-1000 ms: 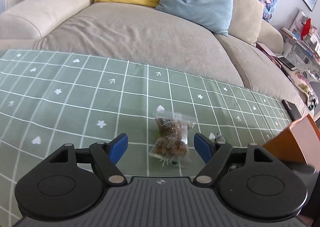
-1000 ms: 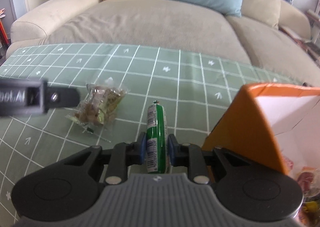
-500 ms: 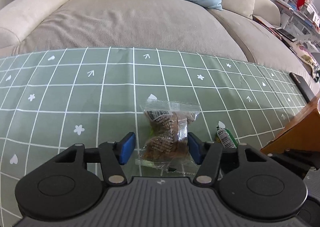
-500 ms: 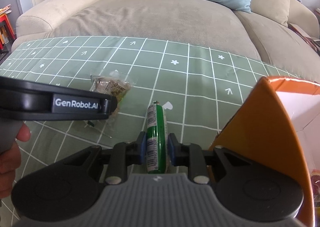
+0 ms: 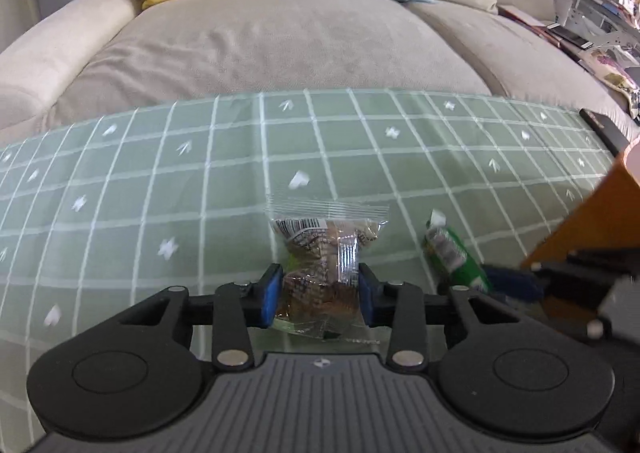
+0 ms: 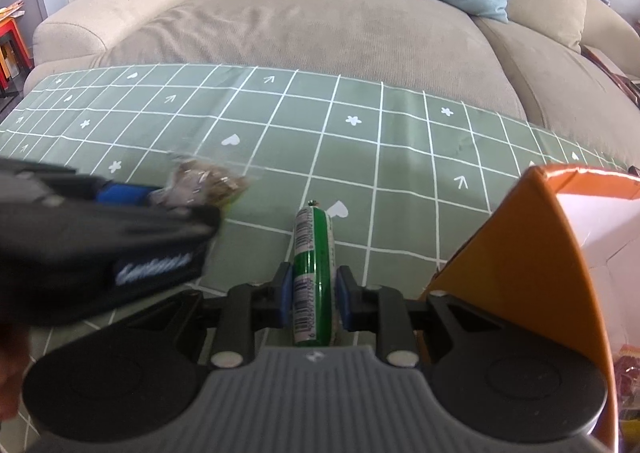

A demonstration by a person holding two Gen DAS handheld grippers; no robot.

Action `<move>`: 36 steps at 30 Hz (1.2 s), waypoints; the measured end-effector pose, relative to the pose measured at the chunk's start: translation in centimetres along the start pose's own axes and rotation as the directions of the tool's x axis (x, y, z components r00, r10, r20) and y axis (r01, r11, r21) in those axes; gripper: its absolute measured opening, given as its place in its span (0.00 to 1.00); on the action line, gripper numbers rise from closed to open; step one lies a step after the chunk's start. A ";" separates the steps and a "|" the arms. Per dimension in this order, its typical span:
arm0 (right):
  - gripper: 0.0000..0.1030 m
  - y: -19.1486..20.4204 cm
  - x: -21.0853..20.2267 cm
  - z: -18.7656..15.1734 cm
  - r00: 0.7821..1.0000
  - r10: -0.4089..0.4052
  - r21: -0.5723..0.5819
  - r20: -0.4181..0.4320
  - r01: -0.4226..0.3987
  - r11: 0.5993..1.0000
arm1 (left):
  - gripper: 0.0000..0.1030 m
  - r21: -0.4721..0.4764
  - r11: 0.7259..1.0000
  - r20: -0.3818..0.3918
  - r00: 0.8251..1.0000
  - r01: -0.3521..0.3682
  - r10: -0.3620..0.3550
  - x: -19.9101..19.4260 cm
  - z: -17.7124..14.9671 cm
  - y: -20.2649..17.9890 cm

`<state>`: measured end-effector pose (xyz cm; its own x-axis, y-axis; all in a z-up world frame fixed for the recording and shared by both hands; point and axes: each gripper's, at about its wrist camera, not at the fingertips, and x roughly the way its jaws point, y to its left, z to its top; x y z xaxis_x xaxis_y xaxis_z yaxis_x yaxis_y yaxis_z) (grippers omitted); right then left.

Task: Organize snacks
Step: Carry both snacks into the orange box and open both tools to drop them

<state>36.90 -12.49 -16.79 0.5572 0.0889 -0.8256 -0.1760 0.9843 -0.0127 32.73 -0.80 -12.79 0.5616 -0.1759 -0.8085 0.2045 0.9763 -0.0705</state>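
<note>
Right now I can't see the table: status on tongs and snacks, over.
Left tongs closing, clear snack packet between the pads. Right tongs shut on green snack tube. Orange box alongside, nothing blocking.

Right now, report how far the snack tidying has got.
Done: the orange cardboard box already holds some packets at its bottom right. In hand: the right gripper is shut on the green tube-shaped snack; the left gripper is closing, its jaws on either side of the clear packet of brown snacks. Left: both still lie over the green checked cloth, not in the box.
</note>
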 end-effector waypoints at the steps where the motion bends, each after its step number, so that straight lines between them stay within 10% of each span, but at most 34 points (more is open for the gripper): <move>1: 0.19 0.1 -0.1 -0.1 1.000 -0.001 -0.001 -0.006 0.001 1.000 | 0.41 -0.021 1.000 -0.005 1.000 0.002 -0.002 -0.5 -0.5 0.3; 17: 0.19 3.6 -9.6 -7.9 0.998 0.048 -0.038 0.043 -0.046 0.998 | 0.40 -0.196 0.980 -0.009 1.000 0.016 -0.018 -10.5 -9.5 3.1; 36: 0.19 4.0 -21.1 -14.2 0.976 0.040 -0.190 0.216 0.001 0.982 | 0.40 -0.101 0.994 0.088 0.995 -0.033 0.042 -19.6 -13.4 -3.0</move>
<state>12.92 -12.55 -7.45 0.7118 0.1595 -0.6841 -0.3260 0.9377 -0.1206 10.39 1.39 -4.59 0.6379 -0.1455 -0.7562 0.1038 0.9893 -0.1027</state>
